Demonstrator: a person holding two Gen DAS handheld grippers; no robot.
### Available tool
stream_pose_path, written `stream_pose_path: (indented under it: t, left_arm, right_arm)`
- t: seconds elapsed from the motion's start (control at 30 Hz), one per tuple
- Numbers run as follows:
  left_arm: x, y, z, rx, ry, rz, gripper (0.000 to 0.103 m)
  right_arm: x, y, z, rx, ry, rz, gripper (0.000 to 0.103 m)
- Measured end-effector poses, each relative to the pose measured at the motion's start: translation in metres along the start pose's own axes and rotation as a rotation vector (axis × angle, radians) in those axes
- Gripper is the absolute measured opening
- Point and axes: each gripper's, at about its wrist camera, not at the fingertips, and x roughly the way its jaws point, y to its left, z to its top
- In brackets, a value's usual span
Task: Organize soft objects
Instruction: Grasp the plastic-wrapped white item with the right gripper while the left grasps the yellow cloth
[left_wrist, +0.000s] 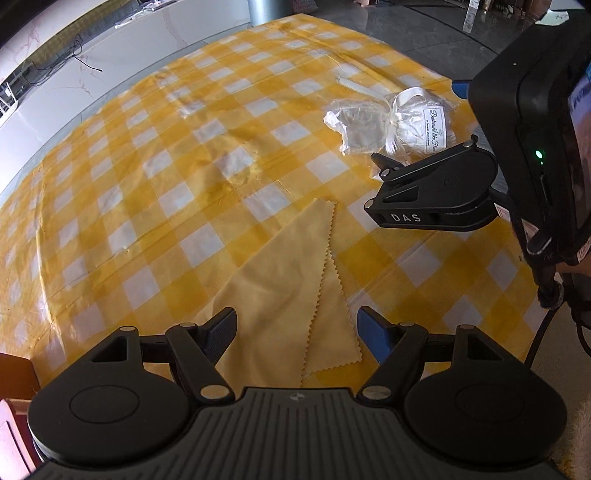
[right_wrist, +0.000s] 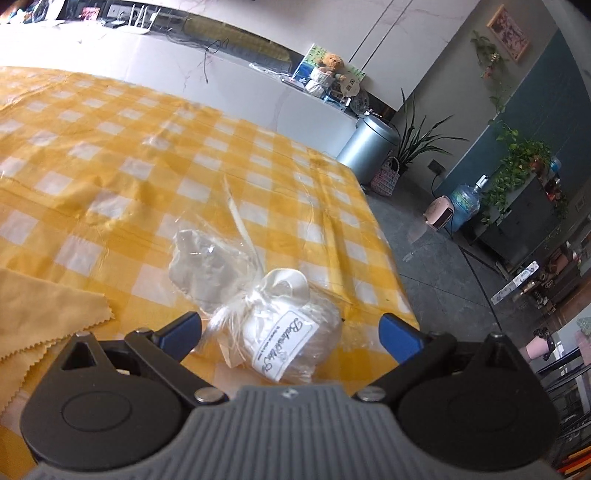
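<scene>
A pale yellow cloth (left_wrist: 284, 295) with zigzag edges lies folded on the yellow checked tablecloth (left_wrist: 147, 166). My left gripper (left_wrist: 297, 330) is open, its fingers either side of the cloth's near part, just above it. A clear plastic pouch (right_wrist: 284, 332) tied with a white ribbon and bearing a white label lies at the table's right side; it also shows in the left wrist view (left_wrist: 402, 122). My right gripper (right_wrist: 290, 336) is open with the pouch between its fingers. The right gripper (left_wrist: 424, 173) shows from the side in the left wrist view. The cloth's corner (right_wrist: 55, 317) shows in the right wrist view.
The table's right edge (right_wrist: 388, 251) drops to a grey floor. Beyond it stand a metal bin (right_wrist: 369, 144), plants, a water bottle (right_wrist: 465, 205) and a pink heater. A white counter (right_wrist: 221, 85) with cables and a teddy bear runs behind the table.
</scene>
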Motion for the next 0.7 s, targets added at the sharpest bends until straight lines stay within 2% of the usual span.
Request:
stream_pose_path:
  t: [0.07, 0.13, 0.2, 0.23, 0.27, 0.4, 0.47, 0.53, 0.57, 0.63, 0.7]
  left_arm:
    - [0.007, -0.001, 0.005, 0.052, 0.038, -0.027, 0.088]
    - [0.013, -0.001, 0.010, 0.111, 0.048, -0.051, 0.088]
    - [0.019, -0.003, 0.013, 0.152, 0.071, -0.038, 0.089]
    - [0.025, -0.005, 0.014, 0.178, 0.090, -0.018, 0.089]
    - [0.027, -0.007, 0.014, 0.197, 0.089, -0.015, 0.096]
    - [0.031, -0.007, 0.017, 0.259, 0.081, -0.032, 0.103]
    - [0.037, 0.003, 0.019, 0.230, 0.096, -0.056, 0.103]
    - [0.041, 0.016, 0.023, 0.178, 0.118, -0.121, 0.103]
    - [0.040, 0.016, 0.023, 0.203, 0.117, -0.119, 0.103]
    - [0.035, 0.012, 0.023, 0.247, 0.104, -0.132, 0.089]
    - [0.030, 0.008, 0.023, 0.275, 0.095, -0.144, 0.050]
  right_arm:
    - [0.004, 0.002, 0.002, 0.017, 0.048, 0.052, 0.088]
    - [0.008, -0.011, 0.005, 0.156, 0.109, 0.111, 0.086]
    - [0.015, -0.025, 0.004, 0.289, 0.157, 0.189, 0.074]
    - [0.016, -0.029, 0.002, 0.314, 0.156, 0.200, 0.064]
    - [0.015, -0.030, 0.000, 0.323, 0.148, 0.210, 0.058]
    - [0.012, -0.029, -0.003, 0.302, 0.129, 0.226, 0.054]
    - [0.009, -0.029, -0.003, 0.307, 0.128, 0.234, 0.053]
    - [0.006, -0.029, -0.004, 0.310, 0.122, 0.231, 0.053]
    - [0.005, -0.029, -0.003, 0.310, 0.121, 0.227, 0.053]
    - [0.007, -0.033, -0.002, 0.335, 0.127, 0.233, 0.053]
    - [0.007, -0.037, -0.004, 0.373, 0.124, 0.254, 0.053]
